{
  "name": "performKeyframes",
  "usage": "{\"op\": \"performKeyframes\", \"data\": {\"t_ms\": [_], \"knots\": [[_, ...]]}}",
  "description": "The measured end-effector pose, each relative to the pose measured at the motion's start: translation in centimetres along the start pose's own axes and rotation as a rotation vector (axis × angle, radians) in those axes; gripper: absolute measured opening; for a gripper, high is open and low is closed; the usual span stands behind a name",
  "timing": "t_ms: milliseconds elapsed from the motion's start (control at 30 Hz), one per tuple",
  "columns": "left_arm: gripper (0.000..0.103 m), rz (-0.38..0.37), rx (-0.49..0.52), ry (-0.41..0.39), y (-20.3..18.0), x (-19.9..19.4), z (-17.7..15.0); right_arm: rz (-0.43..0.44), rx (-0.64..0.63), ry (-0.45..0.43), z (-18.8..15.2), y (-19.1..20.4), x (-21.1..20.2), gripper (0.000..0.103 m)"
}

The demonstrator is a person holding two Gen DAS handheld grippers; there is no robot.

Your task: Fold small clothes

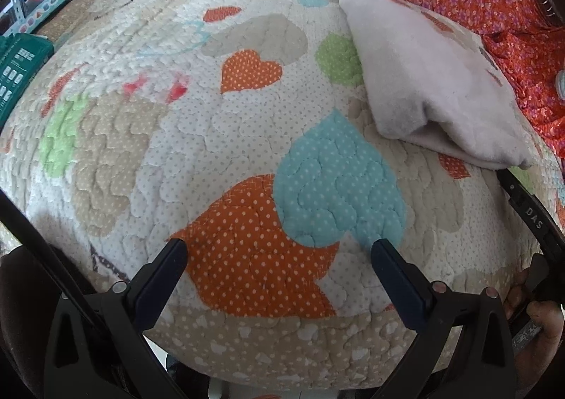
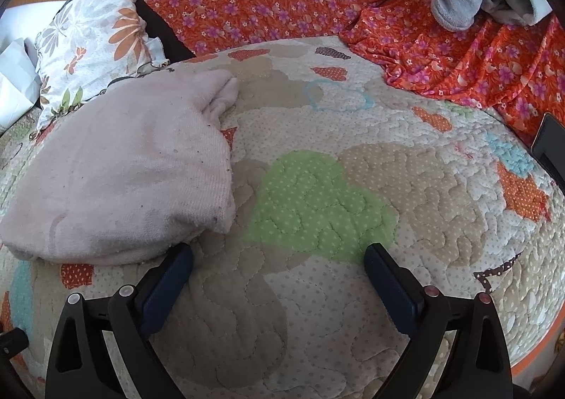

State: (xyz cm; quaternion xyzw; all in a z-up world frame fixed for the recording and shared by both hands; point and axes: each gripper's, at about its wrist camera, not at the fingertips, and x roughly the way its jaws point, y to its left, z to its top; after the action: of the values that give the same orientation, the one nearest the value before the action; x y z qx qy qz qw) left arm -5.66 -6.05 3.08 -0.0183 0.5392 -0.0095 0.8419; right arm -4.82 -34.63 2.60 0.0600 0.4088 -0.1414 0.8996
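Risk now sits with the loose fold: pale pink garment [image 2: 120,172] lies folded on the heart-print quilt [image 2: 317,215], while left gripper [image 1: 279,257] and right gripper [image 2: 279,264], both wide open and empty, could snag it, undoing the layers.

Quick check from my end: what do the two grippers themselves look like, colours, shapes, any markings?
Both look alike. The left gripper has a black plastic frame with triangular cut-outs, round silver and reddish pin heads at the pivots, and two flat fingers faced with dark navy pads. The right gripper matches it in its own view; from the left camera, its black body carries white letters "DAS". No cables or sleeves show.
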Motion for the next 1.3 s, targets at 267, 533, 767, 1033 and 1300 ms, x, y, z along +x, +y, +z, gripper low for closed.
{"op": "performKeyframes", "data": {"t_ms": [267, 533, 767, 1033, 1300], "knots": [[0.103, 0.021, 0.036, -0.116, -1.1, -3.9, 0.3, -0.089, 0.052, -0.028, 0.5, -1.3, -1.8, 0.097], [0.103, -0.007, 0.061, -0.093, -2.3, -4.4, -0.1, -0.087, 0.131, 0.008, 0.9, -3.1, -1.9, 0.097], [0.103, 0.023, 0.075, -0.074, -2.7, -4.1, -0.5, -0.076, 0.078, 0.000, 0.8, -1.9, -2.0, 0.097], [0.103, 0.048, 0.071, -0.049, -2.6, -3.5, -0.5, -0.070, 0.080, 0.014, 0.7, -1.8, -1.6, 0.097], [0.103, 0.058, 0.067, -0.037, -2.2, -3.0, -0.4, -0.060, 0.072, 0.030, 0.6, -1.6, -1.1, 0.097]]}}
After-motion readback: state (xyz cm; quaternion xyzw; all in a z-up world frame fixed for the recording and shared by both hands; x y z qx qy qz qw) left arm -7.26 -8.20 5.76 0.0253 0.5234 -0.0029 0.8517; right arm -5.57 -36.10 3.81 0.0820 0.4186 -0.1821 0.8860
